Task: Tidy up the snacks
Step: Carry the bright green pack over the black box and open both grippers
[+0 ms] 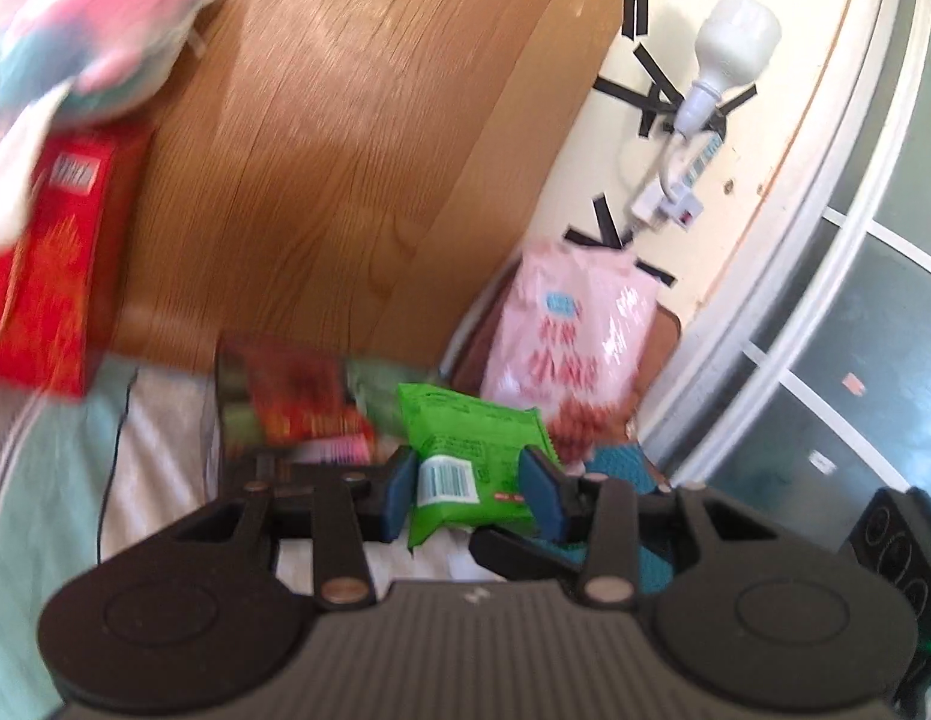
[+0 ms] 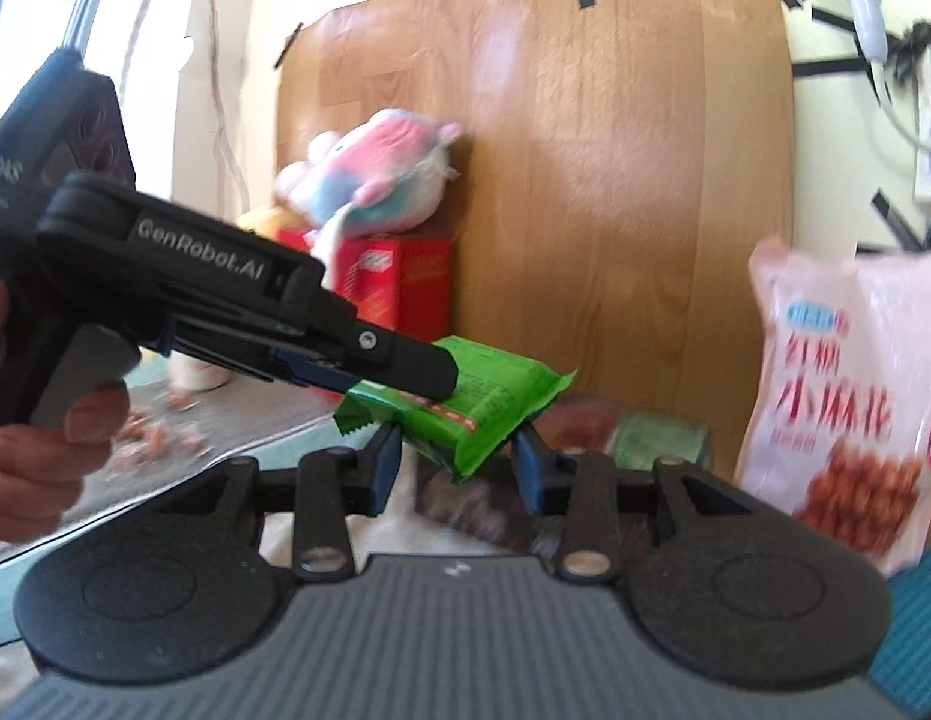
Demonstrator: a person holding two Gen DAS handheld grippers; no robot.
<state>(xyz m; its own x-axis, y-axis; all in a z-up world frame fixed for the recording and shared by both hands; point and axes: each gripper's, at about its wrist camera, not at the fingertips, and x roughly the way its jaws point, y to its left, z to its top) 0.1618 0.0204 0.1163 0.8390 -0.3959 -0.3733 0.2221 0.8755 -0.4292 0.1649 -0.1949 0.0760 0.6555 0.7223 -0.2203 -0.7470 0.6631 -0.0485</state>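
A green snack packet (image 1: 465, 438) sits between the blue pads of my left gripper (image 1: 468, 480), which is shut on it near its barcode end. In the right wrist view the same green packet (image 2: 489, 396) hangs tilted in the air. The left gripper (image 2: 429, 378) reaches in from the left, held by a person's hand (image 2: 39, 450), and clamps the packet's upper part. My right gripper (image 2: 459, 456) has its pads against both sides of the packet's lower corner. Both views are motion-blurred.
A pink bag of snacks (image 2: 843, 384) leans at the right by the wall. A red box (image 2: 399, 282) with a plush toy (image 2: 375, 174) on it stands against a wooden board (image 2: 615, 150). A red snack packet (image 1: 303, 402) lies below, on light bedding.
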